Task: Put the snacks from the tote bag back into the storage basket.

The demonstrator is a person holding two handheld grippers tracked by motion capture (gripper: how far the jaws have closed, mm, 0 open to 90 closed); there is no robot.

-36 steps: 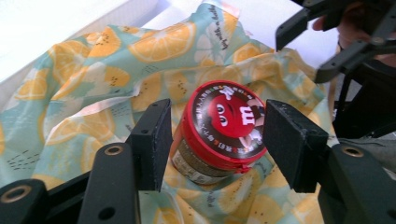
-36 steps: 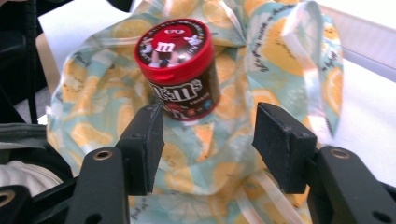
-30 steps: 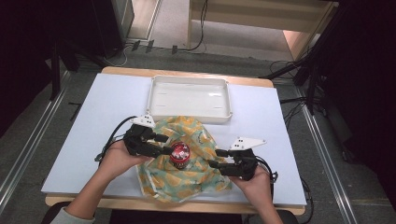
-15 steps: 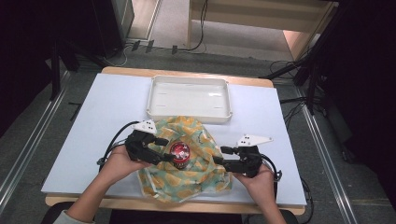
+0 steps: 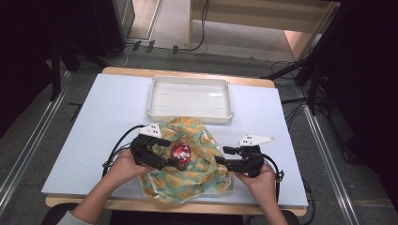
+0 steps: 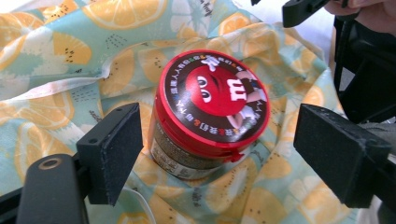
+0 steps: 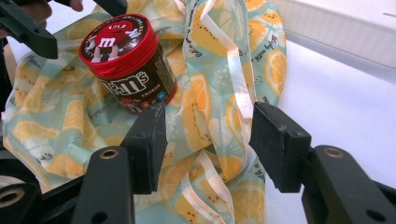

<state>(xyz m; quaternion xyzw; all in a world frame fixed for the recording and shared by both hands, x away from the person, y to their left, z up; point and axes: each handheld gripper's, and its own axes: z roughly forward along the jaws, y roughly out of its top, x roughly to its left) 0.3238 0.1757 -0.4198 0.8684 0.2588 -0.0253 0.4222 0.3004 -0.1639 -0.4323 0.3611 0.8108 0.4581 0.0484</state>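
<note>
Left gripper view is showing the left gripper [image 6: 212, 154] with jaws that have just been opening, now standing released either side of the red-lidded candy jar [image 6: 210, 112], which is resting free on the fruit-print cloth [image 5: 197, 178]. Nearby, the right gripper [image 7: 208, 144] is straddling a cloth fold unclenched, probably readying wrapping; beyond is sitting the white tray [image 5: 190, 112].

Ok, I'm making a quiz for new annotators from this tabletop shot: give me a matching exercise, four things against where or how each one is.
Things:
1. candy tub
2. white tray
3. fruit-print cloth
4. left gripper

States:
A. empty, at the table's far side
B. spread rumpled on the table
C. jaws open either side of the tub, not pressing
D. standing on the cloth, red lid on

Pairs: 1-D, 2-A, 3-B, 4-C
</note>
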